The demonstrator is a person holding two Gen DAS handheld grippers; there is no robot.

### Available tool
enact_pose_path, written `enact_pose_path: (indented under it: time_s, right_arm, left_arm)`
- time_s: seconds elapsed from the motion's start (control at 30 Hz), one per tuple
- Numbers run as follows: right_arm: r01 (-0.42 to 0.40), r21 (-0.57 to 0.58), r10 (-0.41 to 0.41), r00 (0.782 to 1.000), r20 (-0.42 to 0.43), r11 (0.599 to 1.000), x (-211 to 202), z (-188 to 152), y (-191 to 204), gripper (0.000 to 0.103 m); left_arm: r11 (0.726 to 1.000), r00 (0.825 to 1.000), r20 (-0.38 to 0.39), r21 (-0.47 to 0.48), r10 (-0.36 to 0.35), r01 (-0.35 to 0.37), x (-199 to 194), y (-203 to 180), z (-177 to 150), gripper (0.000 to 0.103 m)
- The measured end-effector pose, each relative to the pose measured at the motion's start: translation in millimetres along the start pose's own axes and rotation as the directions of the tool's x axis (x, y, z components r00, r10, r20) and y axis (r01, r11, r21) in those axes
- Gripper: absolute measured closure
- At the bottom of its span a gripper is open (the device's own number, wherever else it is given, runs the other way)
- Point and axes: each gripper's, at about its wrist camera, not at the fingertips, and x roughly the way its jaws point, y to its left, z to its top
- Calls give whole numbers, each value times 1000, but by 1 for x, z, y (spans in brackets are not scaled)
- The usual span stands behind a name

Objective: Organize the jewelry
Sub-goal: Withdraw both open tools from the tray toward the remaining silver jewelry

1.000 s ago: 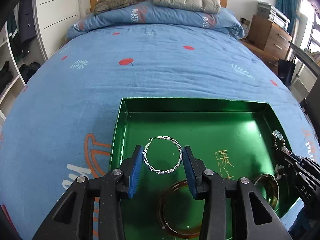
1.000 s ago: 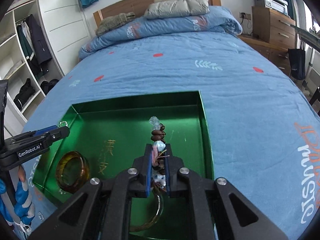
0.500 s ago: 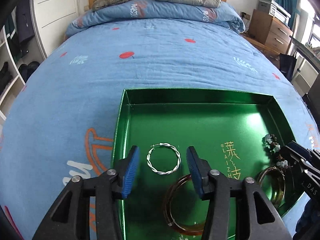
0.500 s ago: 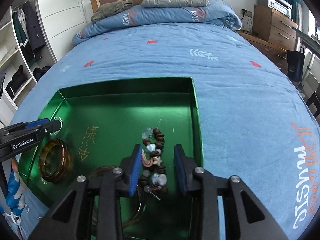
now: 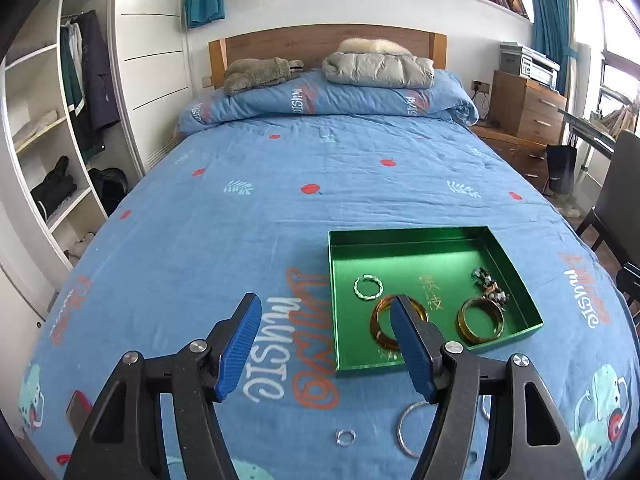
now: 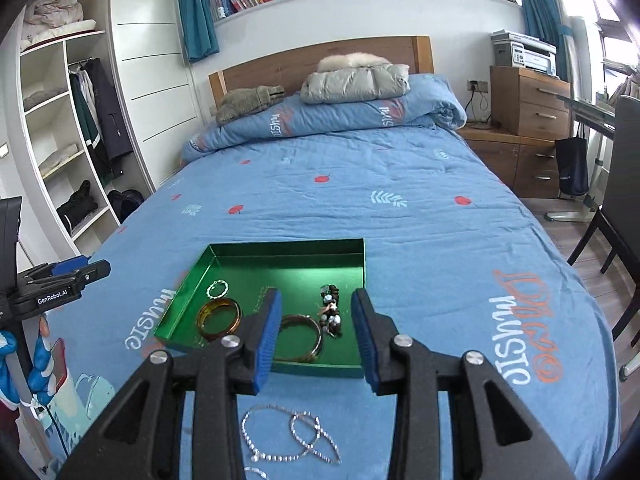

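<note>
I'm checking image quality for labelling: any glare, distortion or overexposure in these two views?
Left wrist: a bright sheen on the green tray floor, blown-out window at right, and fisheye bending of the wardrobe. Right wrist: a paler sheen band on the tray, with the bookshelf bowed.

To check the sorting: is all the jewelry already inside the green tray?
No, silver chains lie on the bedspread outside the green tray.

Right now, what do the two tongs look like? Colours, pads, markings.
Both are alike: matte black angular linkage arms with silver round pivot bolts, ending in blue ribbed pads. Left tongs, right tongs. In the right wrist view the left unit's black body carries white "GenRobot.AI" lettering and a blue tip. No cables or sleeves are clearly visible on either.
</note>
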Motion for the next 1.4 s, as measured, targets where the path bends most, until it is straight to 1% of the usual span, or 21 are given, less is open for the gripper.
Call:
enact_pose_path:
  time_s: [0.13,0.23,0.3,0.5,0.6,0.73,0.93,1.1,1.27,1.4]
  right_arm:
    - [3,1,-3,1000,13,1000,-49,-24,4,69]
    - [10,3,-10,1000,17,1000,-80,-44,5,69]
    - [17,1,-17,1000,17,1000,-98,-57,6,69]
    - [31,16,-31,1000,2,999,-136,-91,7,69]
    - [37,22,-37,999,1,999,-150,-105,9,69]
    - [39,26,-39,999,-1,999,-165,-121,11,69]
    - [29,22,-29,1000,-5,999,-177,-140,21,69]
    - [17,14,-16,999,-34,1000,-171,-155,24,69]
    - [-9,6,10,997,-78,1000,-146,-169,22,69]
    - [-30,11,31,992,-120,999,-116,-181,17,69]
  left_arm:
    - [1000,1000,2,-6,15,-15,-40,9,-34,37]
    - [999,999,11,-8,31,-31,-66,15,-56,37]
    - [999,999,19,-14,29,-29,-84,18,-68,37]
    - [999,999,35,-27,-22,23,-125,20,-102,37]
    - [997,998,29,-41,-60,61,-137,16,-120,36]
    - [996,996,29,-38,-84,85,-151,7,-140,36]
    - [993,992,29,-7,-120,121,-164,-8,-166,36]
    - [986,986,15,14,-164,164,-163,-22,-184,36]
    - [981,981,-35,26,-190,191,-142,-38,-197,37]
    - [974,972,-77,30,-221,224,-118,-53,-206,37]
